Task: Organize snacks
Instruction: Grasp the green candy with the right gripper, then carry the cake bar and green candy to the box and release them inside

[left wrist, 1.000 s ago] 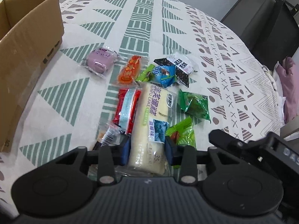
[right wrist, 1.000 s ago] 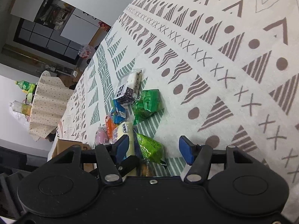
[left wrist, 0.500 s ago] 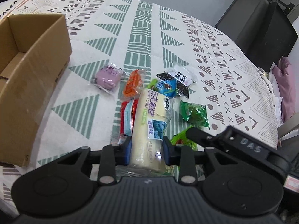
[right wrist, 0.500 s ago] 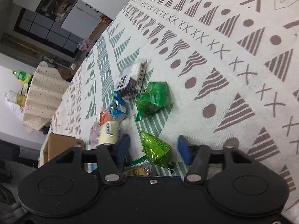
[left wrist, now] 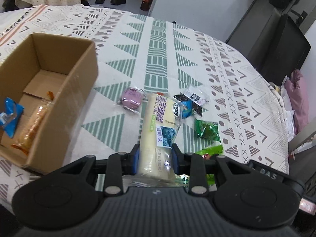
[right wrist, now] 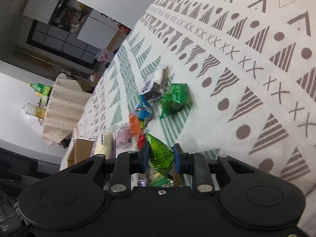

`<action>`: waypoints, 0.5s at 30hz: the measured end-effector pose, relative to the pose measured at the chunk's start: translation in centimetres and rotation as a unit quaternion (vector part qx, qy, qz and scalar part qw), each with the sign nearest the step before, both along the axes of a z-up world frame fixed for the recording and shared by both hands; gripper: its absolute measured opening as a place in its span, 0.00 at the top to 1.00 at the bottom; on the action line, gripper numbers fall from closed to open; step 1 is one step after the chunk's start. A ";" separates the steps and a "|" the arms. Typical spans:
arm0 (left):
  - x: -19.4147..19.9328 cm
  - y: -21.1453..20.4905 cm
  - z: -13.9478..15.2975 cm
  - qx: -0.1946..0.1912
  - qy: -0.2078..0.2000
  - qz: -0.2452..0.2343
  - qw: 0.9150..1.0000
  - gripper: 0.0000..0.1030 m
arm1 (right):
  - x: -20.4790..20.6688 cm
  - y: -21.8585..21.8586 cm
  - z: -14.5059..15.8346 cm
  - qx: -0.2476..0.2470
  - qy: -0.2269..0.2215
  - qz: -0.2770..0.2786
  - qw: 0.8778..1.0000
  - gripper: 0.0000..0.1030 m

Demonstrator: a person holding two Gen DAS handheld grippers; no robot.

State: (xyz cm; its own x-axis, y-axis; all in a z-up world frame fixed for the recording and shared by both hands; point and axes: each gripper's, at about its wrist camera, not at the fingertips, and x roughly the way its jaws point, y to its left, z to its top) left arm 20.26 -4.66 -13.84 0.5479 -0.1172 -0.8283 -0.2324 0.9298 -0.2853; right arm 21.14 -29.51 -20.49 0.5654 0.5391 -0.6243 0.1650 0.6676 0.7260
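Your left gripper (left wrist: 155,159) tilts steeply down over the patterned tablecloth (left wrist: 158,45), and its blue pads are clamped on the near end of the long cream cake pack (left wrist: 161,130), a soft, rounded bar in clear glossy wrap with a blue label. The pack sticks out toward 12 o'clock, its far end clear of the cloth.

Your right gripper (right wrist: 161,157) slants down less steeply. Its jaws are closing, and the blue pads already press both sides of a bright green packet (right wrist: 160,155), a crinkly foil pillow with a pointed end.

In the left wrist view, the open cardboard box (left wrist: 79,98) sits at 9 o'clock from the cake pack; its plain brown walls hold a blue wrapper (left wrist: 10,118) and an orange-tinted clear pack (left wrist: 31,128). The remaining snacks lie on the cloth from 11 to 2 o'clock: a rounded purple snack (left wrist: 131,98) in clear film, a black-and-white packet (left wrist: 194,98), a small blue one (left wrist: 186,108) touching it, and a dark green foil packet (left wrist: 207,131).
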 end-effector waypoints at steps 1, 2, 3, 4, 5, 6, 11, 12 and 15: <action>-0.2 0.2 0.2 -0.001 -0.003 0.003 1.000 0.70 | -0.3 0.0 0.3 0.001 -0.004 0.001 1.000 0.76; -0.4 0.4 0.5 -0.001 -0.006 0.005 1.000 0.70 | -0.3 0.2 0.5 0.002 -0.007 0.003 1.000 0.76; -0.6 0.7 0.7 -0.002 -0.008 0.007 1.000 0.70 | -0.5 0.3 0.8 0.003 -0.010 0.008 1.000 0.76; -0.8 0.9 0.9 -0.004 -0.010 0.008 1.000 0.70 | -0.6 0.5 1.0 0.007 -0.009 0.009 1.000 0.76; -1.0 1.1 1.1 -0.007 -0.013 0.010 1.000 0.70 | -0.7 0.6 1.3 0.011 -0.011 0.012 1.000 0.76; -1.2 1.3 1.4 -0.009 -0.015 0.010 1.000 0.70 | -0.8 0.9 1.6 0.009 -0.015 0.016 1.000 0.76; -1.9 2.2 2.4 -0.016 -0.023 0.014 0.999 0.70 | -1.0 1.9 3.6 0.013 -0.036 0.022 0.999 0.76; -2.0 2.4 2.6 -0.018 -0.025 0.014 0.999 0.70 | -1.0 2.1 4.0 0.012 -0.040 0.022 0.999 0.76; -2.2 3.1 3.4 -0.019 -0.033 0.014 0.999 0.70 | -1.1 2.9 5.2 0.014 -0.051 0.024 0.998 0.76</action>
